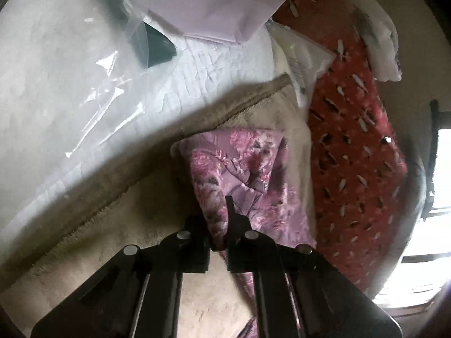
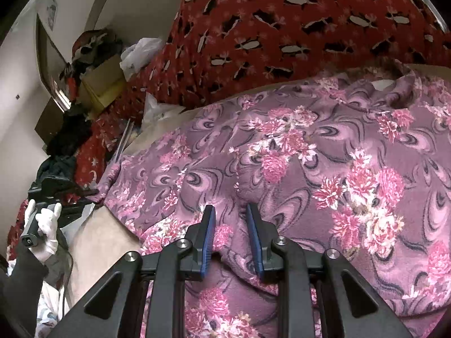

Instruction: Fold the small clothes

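Left wrist view: clear plastic wrap (image 1: 93, 90) over white bedding at upper left; at lower centre the left gripper (image 1: 218, 225), jaws together, pinches the corner of the purple floral cloth (image 1: 239, 174) lying on a beige blanket (image 1: 126, 214); a red patterned blanket (image 1: 358, 152) at right. Right wrist view: a white-gloved hand (image 2: 46, 225) at lower left; the right gripper (image 2: 229, 233) at lower centre, jaws slightly apart, clamped on a fold of the floral cloth filling centre and right.
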{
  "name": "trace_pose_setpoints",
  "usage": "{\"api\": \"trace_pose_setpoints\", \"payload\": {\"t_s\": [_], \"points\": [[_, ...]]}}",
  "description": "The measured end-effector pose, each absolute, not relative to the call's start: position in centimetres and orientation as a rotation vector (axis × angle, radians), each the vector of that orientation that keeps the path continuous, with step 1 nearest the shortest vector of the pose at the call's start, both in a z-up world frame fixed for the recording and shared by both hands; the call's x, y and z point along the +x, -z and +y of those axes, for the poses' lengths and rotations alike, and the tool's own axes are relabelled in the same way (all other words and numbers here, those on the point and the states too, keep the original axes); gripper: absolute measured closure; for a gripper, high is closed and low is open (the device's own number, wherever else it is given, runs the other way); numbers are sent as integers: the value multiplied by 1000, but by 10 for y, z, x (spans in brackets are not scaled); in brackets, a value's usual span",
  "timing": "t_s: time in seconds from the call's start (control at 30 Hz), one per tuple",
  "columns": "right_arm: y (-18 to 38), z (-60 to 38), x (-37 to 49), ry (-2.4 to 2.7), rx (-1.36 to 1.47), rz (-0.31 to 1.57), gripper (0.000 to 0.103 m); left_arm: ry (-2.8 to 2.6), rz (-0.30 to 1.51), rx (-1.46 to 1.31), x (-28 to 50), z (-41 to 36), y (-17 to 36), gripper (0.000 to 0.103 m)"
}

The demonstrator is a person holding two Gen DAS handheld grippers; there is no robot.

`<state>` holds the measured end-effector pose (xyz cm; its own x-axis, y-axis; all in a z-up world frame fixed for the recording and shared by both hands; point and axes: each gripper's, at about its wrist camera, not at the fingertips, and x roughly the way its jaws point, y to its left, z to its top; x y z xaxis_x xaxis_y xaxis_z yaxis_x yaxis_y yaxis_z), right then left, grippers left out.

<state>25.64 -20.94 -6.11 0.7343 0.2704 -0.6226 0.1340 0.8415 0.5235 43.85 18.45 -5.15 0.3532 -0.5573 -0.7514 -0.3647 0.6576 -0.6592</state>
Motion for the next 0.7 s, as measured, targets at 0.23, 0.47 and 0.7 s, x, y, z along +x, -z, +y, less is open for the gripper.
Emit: {"api": "trace_pose_setpoints", "payload": {"t_s": [0.23,0.47,0.7], "points": [[61,-211,256,-89,604,753,78,342,1212,-1094,410,154,24,98],[50,-218,254,-94,625,829,79,551,1237,-1067,380,70,-20,98],[32,-276,200,73,578,825,75,668,1311,-1036,359,-23,-32,98]]}}
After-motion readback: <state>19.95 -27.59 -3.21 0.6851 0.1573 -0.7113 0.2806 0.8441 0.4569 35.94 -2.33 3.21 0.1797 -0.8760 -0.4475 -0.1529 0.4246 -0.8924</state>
